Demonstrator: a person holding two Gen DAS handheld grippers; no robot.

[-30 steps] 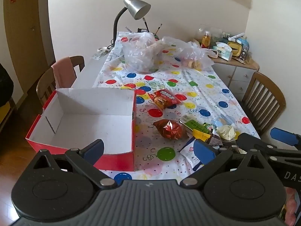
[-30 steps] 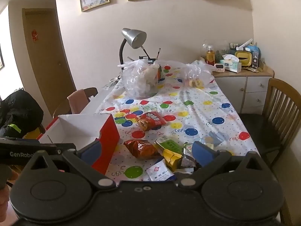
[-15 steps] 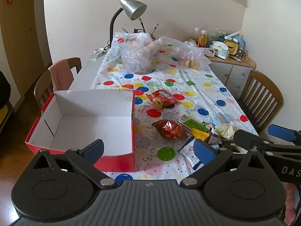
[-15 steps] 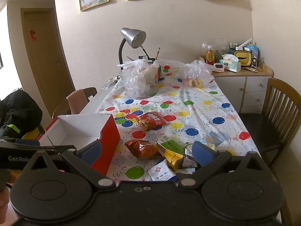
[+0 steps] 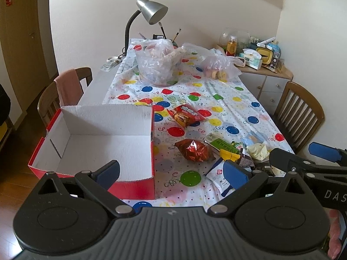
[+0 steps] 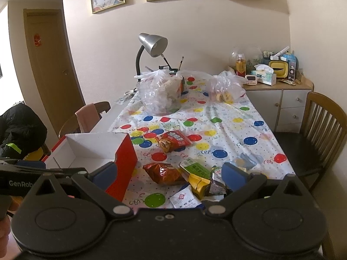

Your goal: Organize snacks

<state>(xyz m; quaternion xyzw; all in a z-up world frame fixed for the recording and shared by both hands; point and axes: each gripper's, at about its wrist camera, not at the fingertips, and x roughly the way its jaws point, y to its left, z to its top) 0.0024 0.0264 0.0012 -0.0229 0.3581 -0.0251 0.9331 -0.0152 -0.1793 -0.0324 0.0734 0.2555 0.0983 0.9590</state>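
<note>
I have both grippers, left gripper (image 5: pixel 171 171) and right gripper (image 6: pixel 169 173), spread wide and holding nothing. The empty red box (image 5: pixel 97 143) sits left of the snack pile (image 5: pixel 227 153). I'd drop the right one onto the crinkly red packet (image 6: pixel 163 173) first, pinching its middle.

A silver desk lamp (image 6: pixel 153 44) stands at the bench's (image 6: pixel 234 130) far end; wooden chairs (image 6: pixel 323 127) flank it.

Red box (image 5: pixel 104 149): corrugated card, matt white inside. Crinkled snack bag (image 5: pixel 194 150): glossy foil. Lamp shade (image 5: pixel 151 10): brushed metal. Chair (image 5: pixel 300 112): varnished wood. Counter cloth (image 5: pixel 227 99): smooth printed plastic.
</note>
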